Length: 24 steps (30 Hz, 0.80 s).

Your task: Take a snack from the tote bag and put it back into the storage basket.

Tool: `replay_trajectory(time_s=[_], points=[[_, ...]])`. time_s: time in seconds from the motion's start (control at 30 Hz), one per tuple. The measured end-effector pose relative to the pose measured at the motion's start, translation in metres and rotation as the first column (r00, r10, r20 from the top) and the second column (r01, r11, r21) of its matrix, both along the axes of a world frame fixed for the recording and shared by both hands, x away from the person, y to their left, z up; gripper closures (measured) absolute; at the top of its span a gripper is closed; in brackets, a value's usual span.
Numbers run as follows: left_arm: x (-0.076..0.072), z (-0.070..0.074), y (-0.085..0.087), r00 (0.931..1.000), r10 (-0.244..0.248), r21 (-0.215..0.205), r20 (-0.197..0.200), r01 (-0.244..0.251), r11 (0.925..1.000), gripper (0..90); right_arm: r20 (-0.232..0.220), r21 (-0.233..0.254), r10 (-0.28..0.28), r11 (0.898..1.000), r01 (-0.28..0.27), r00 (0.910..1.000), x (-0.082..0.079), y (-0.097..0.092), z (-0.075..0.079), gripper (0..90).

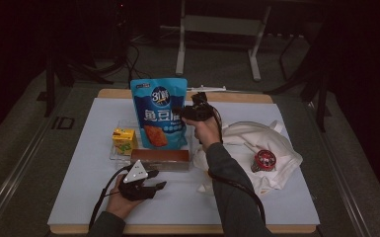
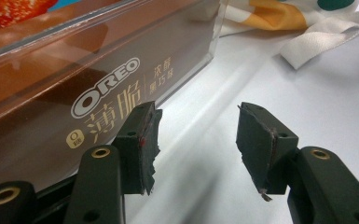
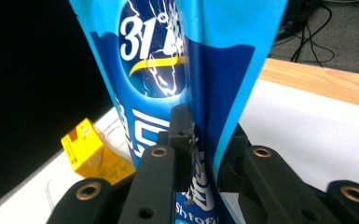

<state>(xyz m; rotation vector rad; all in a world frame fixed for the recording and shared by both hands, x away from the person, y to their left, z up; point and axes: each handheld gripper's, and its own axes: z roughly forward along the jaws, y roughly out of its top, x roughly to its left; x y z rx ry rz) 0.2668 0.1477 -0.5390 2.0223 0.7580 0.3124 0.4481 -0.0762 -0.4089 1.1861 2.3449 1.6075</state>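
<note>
A tall blue snack bag (image 1: 159, 113) stands upright in a clear plastic tray (image 1: 115, 157). My right gripper (image 1: 185, 114) reaches in from its right side. In the right gripper view the jaws straddle a fold of the blue bag (image 3: 168, 70), and my right gripper (image 3: 207, 149) pinches it between the pads. A brown Oreo box (image 1: 160, 159) lies along the tray's front. My left gripper (image 1: 153, 180) rests low on the table just in front of it. Seen up close, the left gripper (image 2: 198, 140) is open with nothing between its worn pads, beside the Oreo box (image 2: 107, 93).
A yellow drink carton (image 1: 124, 140) stands in the tray, left of the bag, and appears as the yellow carton (image 3: 91, 154) behind the jaws. A crumpled white tote bag (image 1: 256, 143) with a red-lidded tin (image 1: 264, 160) on it lies to the right. The wooden table edge (image 1: 227, 96) runs behind.
</note>
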Motion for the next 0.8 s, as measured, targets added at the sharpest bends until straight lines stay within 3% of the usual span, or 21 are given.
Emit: replay_trajectory(time_s=[0.33,0.8], points=[[0.000,0.000,0.000,1.0000,0.001,0.003,-0.003,-0.001,1.0000,47.9,0.019,-0.080,0.072,0.994,-0.070,0.9972,-0.012,-0.016,-0.003,72.7],[0.000,0.000,-0.001,1.0000,0.000,0.006,-0.002,0.000,1.0000,47.6,0.052,-0.235,0.120,0.966,-0.104,0.9915,-0.029,-0.024,-0.015,58.7]])
